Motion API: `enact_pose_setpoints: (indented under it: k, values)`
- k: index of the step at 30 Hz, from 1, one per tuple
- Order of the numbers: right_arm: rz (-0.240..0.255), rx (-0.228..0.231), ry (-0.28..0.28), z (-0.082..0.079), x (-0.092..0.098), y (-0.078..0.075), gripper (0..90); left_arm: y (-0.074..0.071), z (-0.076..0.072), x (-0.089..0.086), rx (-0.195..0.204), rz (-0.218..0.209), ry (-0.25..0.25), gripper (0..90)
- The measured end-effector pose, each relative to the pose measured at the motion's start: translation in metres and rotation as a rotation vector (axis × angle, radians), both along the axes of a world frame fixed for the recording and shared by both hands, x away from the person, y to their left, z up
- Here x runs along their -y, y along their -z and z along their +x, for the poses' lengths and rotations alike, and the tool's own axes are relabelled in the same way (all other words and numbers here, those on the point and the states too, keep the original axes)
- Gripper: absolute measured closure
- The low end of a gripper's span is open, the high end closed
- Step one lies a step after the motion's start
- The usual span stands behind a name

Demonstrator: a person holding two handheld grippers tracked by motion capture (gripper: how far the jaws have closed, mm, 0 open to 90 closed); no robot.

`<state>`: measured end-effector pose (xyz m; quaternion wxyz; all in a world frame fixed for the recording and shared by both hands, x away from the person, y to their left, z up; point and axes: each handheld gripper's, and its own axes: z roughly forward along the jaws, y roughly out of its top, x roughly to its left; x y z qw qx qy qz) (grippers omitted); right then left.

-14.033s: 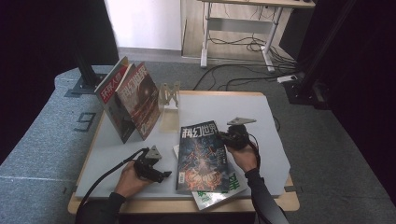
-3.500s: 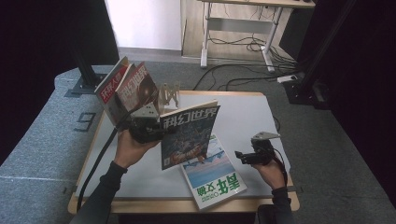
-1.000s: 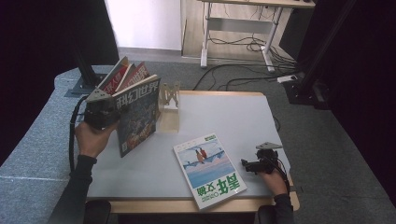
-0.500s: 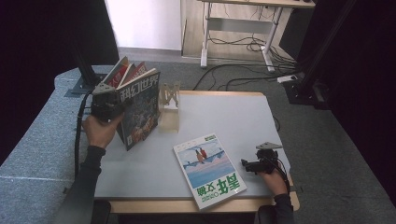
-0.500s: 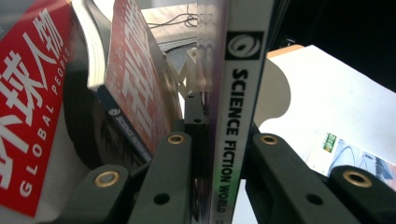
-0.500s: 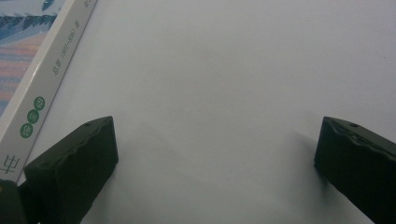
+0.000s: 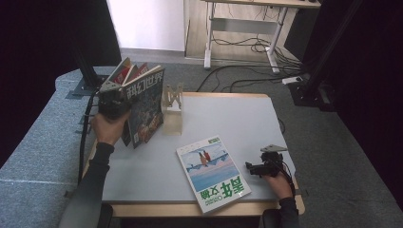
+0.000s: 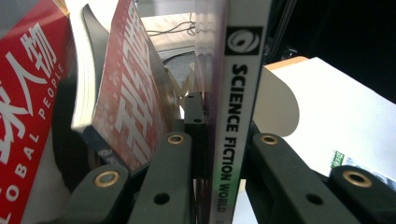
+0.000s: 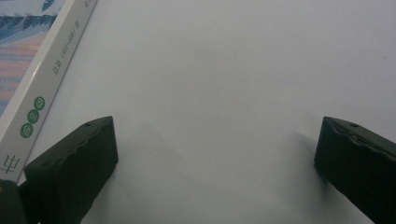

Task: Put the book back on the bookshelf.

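Jaws of the left gripper [image 7: 115, 105] clamp the spine of an upright magazine [image 7: 146, 107] at the table's [image 7: 247, 118] far left corner, beside two leaning magazines [image 7: 122, 74]. Right gripper [image 9: 217, 154] jaws stand wide apart over bare tabletop, holding nothing, just beside a flat magazine [image 7: 212, 172].

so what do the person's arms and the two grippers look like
Both arms wear dark long sleeves. The left gripper is black, with a black cable trailing from it; its jaws are matt black bars with brass-coloured rivets. The right gripper is black too, topped by a grey three-cornered plate, with blunt, chunky black fingertips.
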<state>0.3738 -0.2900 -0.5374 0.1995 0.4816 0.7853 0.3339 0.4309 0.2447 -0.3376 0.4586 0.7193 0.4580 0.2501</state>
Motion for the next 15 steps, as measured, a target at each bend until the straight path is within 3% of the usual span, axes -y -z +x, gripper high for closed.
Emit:
enact_pose_setpoints:
  k: [15]
  values:
    - [0.000,0.000,-0.001,0.000,0.000,0.000,0.0,0.007,0.015,0.007,0.037,-0.033,-0.020,82.6]
